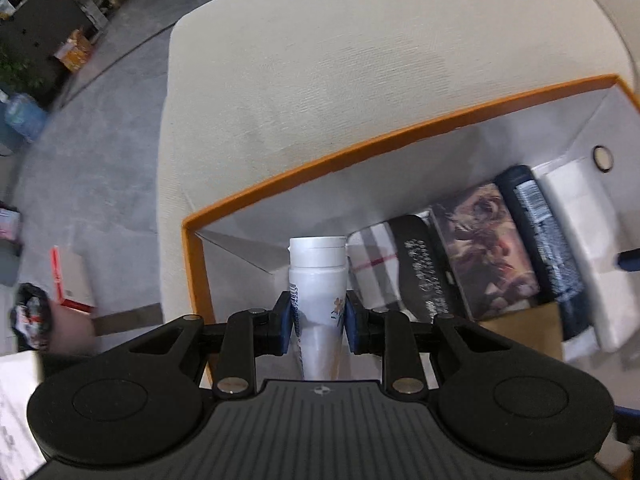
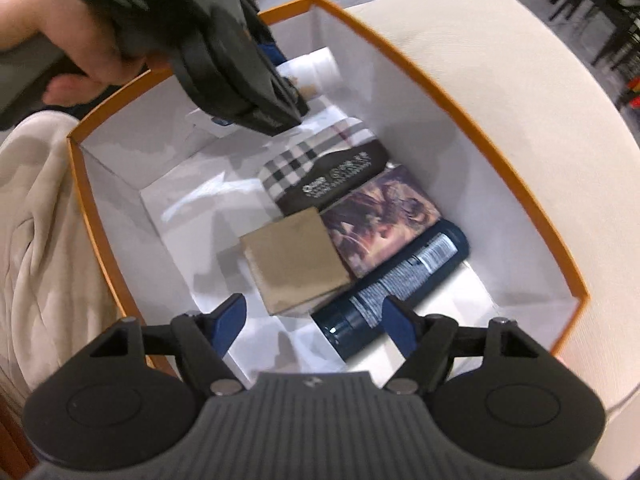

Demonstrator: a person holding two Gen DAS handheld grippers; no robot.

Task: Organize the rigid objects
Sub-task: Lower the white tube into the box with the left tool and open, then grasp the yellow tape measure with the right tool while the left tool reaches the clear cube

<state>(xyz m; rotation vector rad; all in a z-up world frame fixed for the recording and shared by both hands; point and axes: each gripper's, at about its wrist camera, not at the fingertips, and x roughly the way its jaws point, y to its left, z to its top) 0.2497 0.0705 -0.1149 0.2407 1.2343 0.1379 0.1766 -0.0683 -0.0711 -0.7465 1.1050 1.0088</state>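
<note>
Two grippers work over the orange-rimmed box: nearest, the right gripper hangs with jaws apart and nothing between them, above the dark spray can and tan card box; beyond, the left gripper pinches a white bottle by its middle, cap pointing down into the box's far corner. To do this well, I judge the bottle should go down beside the plaid box, clear of the rim, before letting go. Open floor lies along the box's bare white side; the cream cushion surrounds it.
</note>
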